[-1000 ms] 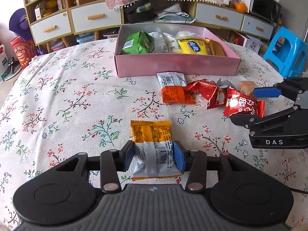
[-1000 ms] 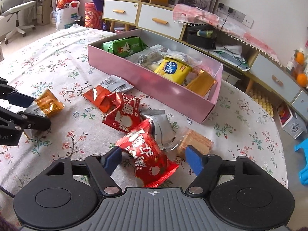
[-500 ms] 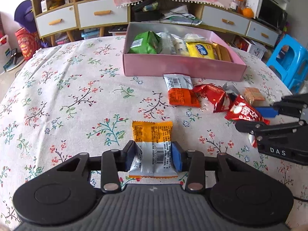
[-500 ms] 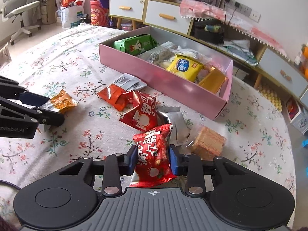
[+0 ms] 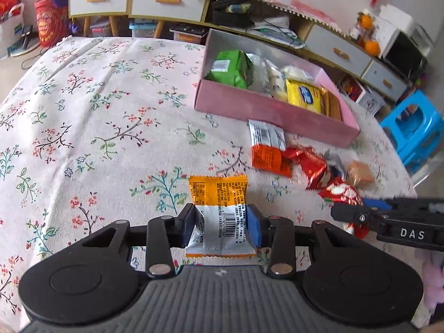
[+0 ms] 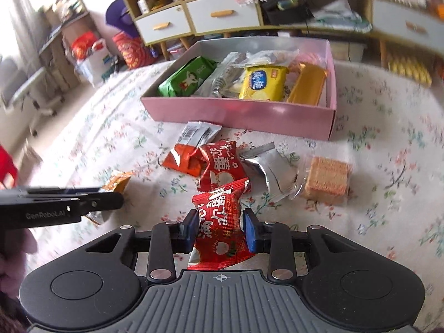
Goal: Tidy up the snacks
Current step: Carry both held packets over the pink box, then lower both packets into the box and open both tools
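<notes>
My left gripper [image 5: 220, 226] is shut on an orange-and-silver snack packet [image 5: 219, 211], pinched across its silver barcode half and held just above the floral tablecloth [image 5: 91, 127]. A red snack packet [image 6: 220, 227] sits squeezed between the blue pads of my right gripper [image 6: 220, 229], which is shut on it. The pink box [image 5: 272, 113] lies further back, holding a green pack [image 5: 230, 68], a yellow pack [image 5: 304, 94] and others. From the right wrist view the left gripper [image 6: 111, 198] shows at the left edge with its orange packet [image 6: 116, 183].
Loose on the cloth before the pink box [image 6: 238, 113]: an orange-and-white packet [image 6: 191, 149], a second red packet [image 6: 222, 166], a silver wrapper [image 6: 273, 170] and a wrapped biscuit block [image 6: 326, 180]. A blue stool [image 5: 413, 133] stands past the table's right edge. Drawers and shelves line the wall.
The right gripper's jaws closed on the red packet and lifted it a little. Both grippers rolled, so the views tilt. The left one kept its hold on the orange packet and shifted slightly.
</notes>
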